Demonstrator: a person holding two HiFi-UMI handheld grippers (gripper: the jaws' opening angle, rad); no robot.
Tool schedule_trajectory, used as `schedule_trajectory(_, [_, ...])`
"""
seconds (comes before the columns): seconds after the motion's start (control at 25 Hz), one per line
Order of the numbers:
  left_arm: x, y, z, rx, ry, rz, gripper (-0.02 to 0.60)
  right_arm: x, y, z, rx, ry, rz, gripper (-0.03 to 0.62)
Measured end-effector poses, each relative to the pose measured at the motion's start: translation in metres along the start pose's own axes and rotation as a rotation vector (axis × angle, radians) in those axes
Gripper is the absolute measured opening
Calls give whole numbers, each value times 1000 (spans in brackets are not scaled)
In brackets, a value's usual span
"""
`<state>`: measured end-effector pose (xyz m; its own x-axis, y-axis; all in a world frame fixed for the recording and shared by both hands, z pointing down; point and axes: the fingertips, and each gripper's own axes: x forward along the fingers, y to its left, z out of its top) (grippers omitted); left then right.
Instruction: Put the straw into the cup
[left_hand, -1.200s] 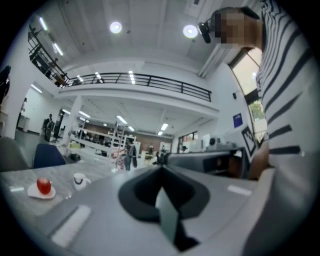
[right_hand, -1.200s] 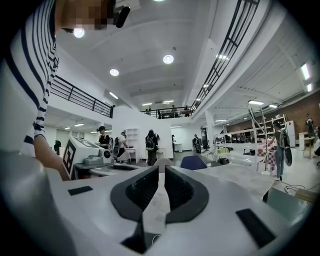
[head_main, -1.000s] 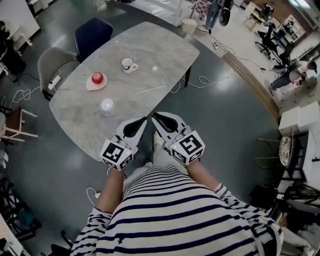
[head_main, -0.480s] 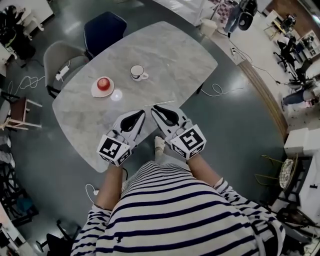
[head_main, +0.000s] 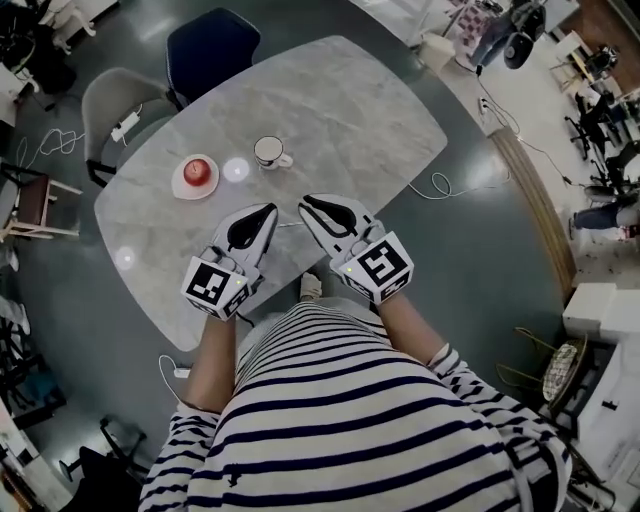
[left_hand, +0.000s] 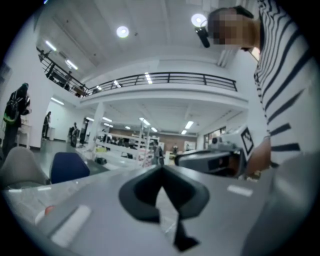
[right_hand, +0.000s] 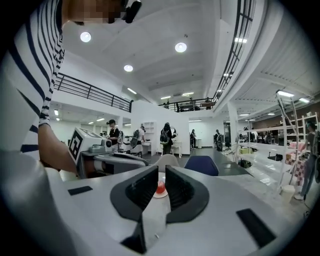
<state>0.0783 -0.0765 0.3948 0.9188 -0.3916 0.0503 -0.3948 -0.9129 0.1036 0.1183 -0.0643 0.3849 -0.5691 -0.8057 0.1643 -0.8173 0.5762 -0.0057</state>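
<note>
Above near edge of grey marble surface (head_main: 350, 110), left tool (head_main: 270, 210) was closed, empty; right tool (head_main: 304, 203) stood slightly parted, empty.

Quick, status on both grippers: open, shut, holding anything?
Left gripper: shut, jaw tips touching, nothing held.
Right gripper: open by a narrow gap, nothing held.

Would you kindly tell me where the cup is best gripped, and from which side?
Probably by its handle. The cup stands upright on the table, and the handle sticks out toward the person's right, so the right gripper could come in from that side and close its fingers across the loop. That leaves the open mouth clear.
</note>
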Motion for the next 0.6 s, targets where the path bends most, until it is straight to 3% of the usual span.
schedule_trajectory(0.32, [10, 24, -11, -1, 26, 72, 6, 20, -8, -12, -59, 77, 122, 9])
schedule_trajectory(0.6, [8, 40, -25, -29, 49, 81, 6, 38, -4, -20, -66, 103, 157, 9])
